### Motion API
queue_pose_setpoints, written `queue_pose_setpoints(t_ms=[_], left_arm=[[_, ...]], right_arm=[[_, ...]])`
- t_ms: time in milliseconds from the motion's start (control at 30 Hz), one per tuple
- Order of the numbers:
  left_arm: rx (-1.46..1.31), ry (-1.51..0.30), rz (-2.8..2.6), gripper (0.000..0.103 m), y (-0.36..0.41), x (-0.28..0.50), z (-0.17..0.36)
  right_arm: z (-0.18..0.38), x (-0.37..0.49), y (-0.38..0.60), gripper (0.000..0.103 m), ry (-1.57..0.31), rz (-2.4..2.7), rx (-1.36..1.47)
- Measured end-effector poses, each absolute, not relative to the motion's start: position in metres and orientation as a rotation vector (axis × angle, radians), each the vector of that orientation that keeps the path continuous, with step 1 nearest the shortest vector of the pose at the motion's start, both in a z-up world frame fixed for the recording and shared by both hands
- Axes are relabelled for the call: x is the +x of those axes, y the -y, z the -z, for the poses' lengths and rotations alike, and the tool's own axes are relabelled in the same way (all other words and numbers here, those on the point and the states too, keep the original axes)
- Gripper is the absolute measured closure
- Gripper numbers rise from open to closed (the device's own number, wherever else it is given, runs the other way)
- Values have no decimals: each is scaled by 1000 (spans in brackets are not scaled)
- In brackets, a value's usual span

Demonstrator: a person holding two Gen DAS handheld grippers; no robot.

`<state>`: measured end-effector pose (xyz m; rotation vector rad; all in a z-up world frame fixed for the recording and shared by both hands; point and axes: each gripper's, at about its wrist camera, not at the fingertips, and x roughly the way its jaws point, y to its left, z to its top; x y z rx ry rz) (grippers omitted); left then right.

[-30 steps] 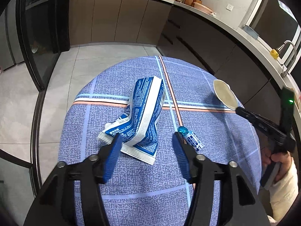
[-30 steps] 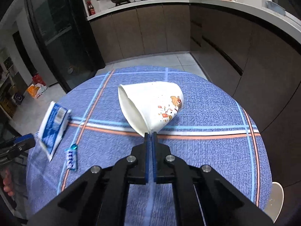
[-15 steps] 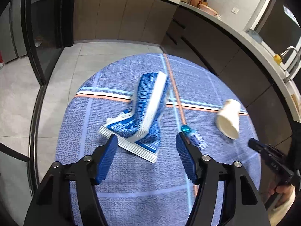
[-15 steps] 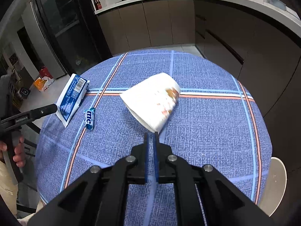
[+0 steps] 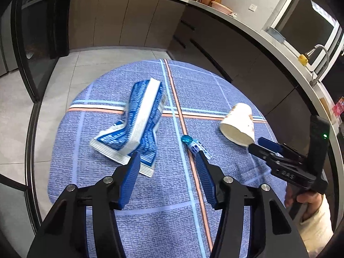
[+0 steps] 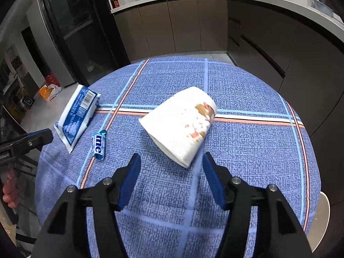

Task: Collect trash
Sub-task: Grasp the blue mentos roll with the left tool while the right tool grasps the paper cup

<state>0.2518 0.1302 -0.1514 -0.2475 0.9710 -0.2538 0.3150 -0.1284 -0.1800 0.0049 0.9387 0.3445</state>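
A white paper cup (image 6: 182,124) with brown and red print lies on its side on the round blue-checked table (image 6: 247,150); it also shows in the left wrist view (image 5: 237,123). My right gripper (image 6: 171,163) is open just in front of the cup's rim, not touching it. A crumpled blue-and-white wrapper (image 5: 139,120) lies left of centre, also seen in the right wrist view (image 6: 77,114). A small blue candy wrapper (image 5: 194,146) lies between them, also in the right wrist view (image 6: 99,144). My left gripper (image 5: 166,161) is open and empty, just short of both wrappers.
Dark kitchen cabinets (image 5: 133,19) and a grey counter curve around the far and right sides. A black fridge (image 6: 81,25) stands at the left. A white stool (image 6: 320,217) sits by the table's right edge. Tiled floor (image 5: 19,107) lies left of the table.
My right gripper let go of the paper cup, opened and drew back; the cup now lies on the table. My left gripper shifted slightly and stayed open.
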Motion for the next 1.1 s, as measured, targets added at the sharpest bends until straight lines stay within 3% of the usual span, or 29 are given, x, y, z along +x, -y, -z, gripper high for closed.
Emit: queue_pose_setpoints(t_ms=[233,267,300,333,400,533,600,633,767,933,1000,1100], left_arm=[[-264,-1014,314,49,-94,262,165],[-263,-1019,321,50,-88,264,168],[-259,-1022,323,50,-85,267,170],[-252,-1025,319,50,-79,272,174],[-259,-1034,308,53,-73,282,179],[-274,-1055,271,54,-67,298,189],[-274,-1059,264,65,-64,303,192],[-276,-1066,265,78,-63,304,194],[-273,-1073,261,85,-60,303,198],[-279,-1074,270,88,-62,299,197],[-278,-1075,274,90,-65,297,198],[-274,-1074,279,90,-65,295,199]], right_arm=[[187,327,130,41,-933,-316,18],[187,328,130,57,-933,-315,21],[188,329,131,80,-936,-312,23],[189,331,131,94,-945,-307,20],[189,331,133,100,-949,-302,21],[185,322,137,100,-937,-323,15],[183,318,139,99,-929,-331,20],[181,317,139,99,-923,-329,19],[177,317,141,95,-905,-336,11],[175,324,139,75,-898,-353,44],[175,327,139,62,-897,-354,61],[176,334,136,56,-892,-342,61]])
